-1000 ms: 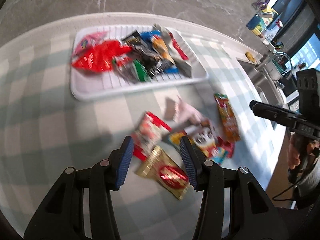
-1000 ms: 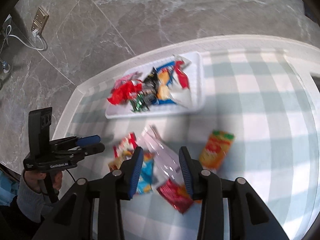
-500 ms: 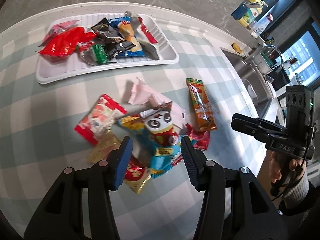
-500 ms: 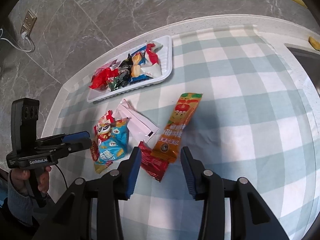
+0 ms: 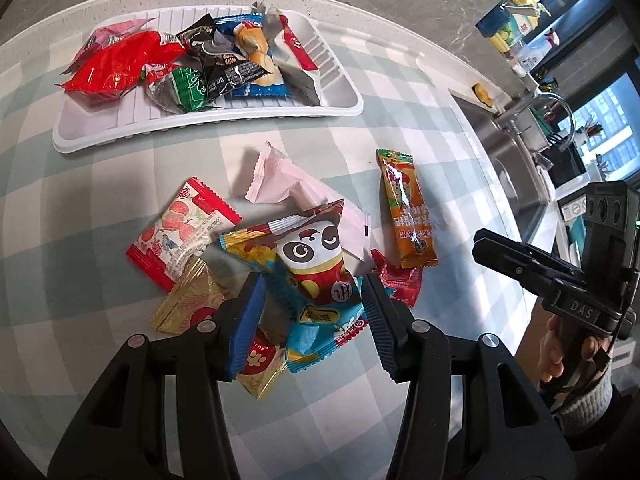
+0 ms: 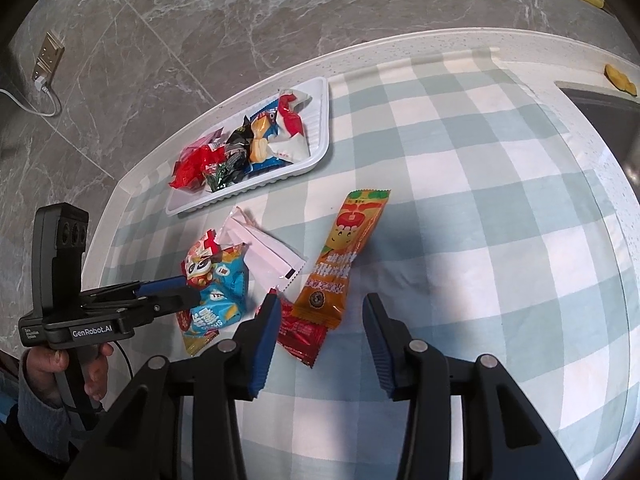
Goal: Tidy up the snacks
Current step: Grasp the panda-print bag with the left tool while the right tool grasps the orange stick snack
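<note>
A white tray [image 5: 340,100] at the back holds several snack packets; it also shows in the right wrist view [image 6: 316,152]. Loose packets lie on the checked cloth: a panda packet [image 5: 316,256], a blue packet [image 5: 324,328], a red strawberry packet [image 5: 180,228], a gold packet [image 5: 188,304], a pale pink packet [image 5: 288,184], an orange stick packet [image 5: 404,208] and a dark red packet [image 5: 400,280]. My left gripper [image 5: 312,304] is open, its jaws either side of the panda and blue packets. My right gripper [image 6: 320,316] is open over the near end of the orange stick packet [image 6: 344,256] and the dark red packet [image 6: 300,332].
A sink [image 5: 512,168] with a tap is set into the counter right of the cloth. Bottles and boxes [image 5: 508,28] stand at the back right. A grey marble wall [image 6: 200,40] with a socket [image 6: 48,60] rises behind the counter.
Both grippers have moved closer to the loose pile. My left gripper has shifted from the gold packet to the panda and blue packets. My right gripper has shifted right to the orange stick packet.
</note>
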`<state>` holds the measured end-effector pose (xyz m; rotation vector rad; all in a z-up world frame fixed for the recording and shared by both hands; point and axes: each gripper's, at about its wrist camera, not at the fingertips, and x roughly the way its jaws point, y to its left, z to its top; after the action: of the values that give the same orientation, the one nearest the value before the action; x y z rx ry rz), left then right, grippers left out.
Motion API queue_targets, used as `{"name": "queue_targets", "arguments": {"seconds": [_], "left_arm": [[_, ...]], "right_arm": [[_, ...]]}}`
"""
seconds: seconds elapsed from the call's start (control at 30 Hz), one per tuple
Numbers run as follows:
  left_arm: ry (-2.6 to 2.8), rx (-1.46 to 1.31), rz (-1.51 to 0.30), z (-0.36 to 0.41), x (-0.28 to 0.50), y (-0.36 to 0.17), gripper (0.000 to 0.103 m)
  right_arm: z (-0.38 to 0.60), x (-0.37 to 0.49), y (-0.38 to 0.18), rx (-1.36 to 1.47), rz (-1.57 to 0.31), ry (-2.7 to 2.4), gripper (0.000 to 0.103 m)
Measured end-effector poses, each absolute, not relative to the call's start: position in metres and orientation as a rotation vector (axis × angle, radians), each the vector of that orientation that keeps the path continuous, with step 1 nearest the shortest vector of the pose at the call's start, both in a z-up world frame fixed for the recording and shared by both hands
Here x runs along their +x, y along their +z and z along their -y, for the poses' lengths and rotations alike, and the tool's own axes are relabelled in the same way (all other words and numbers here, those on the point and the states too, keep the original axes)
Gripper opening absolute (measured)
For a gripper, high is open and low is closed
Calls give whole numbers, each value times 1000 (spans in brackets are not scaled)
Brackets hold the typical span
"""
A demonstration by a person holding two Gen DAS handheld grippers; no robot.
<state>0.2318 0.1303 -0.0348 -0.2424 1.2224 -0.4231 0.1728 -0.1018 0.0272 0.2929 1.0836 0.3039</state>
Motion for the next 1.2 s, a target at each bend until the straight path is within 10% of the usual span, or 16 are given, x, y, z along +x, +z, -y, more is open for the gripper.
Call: {"name": "queue_targets", "arguments": {"seconds": [1.2], "left_arm": [[-388, -252, -1304, -109, 254, -71, 48]], "right_arm": [[85, 237, -22, 283, -1201, 236, 48]]}}
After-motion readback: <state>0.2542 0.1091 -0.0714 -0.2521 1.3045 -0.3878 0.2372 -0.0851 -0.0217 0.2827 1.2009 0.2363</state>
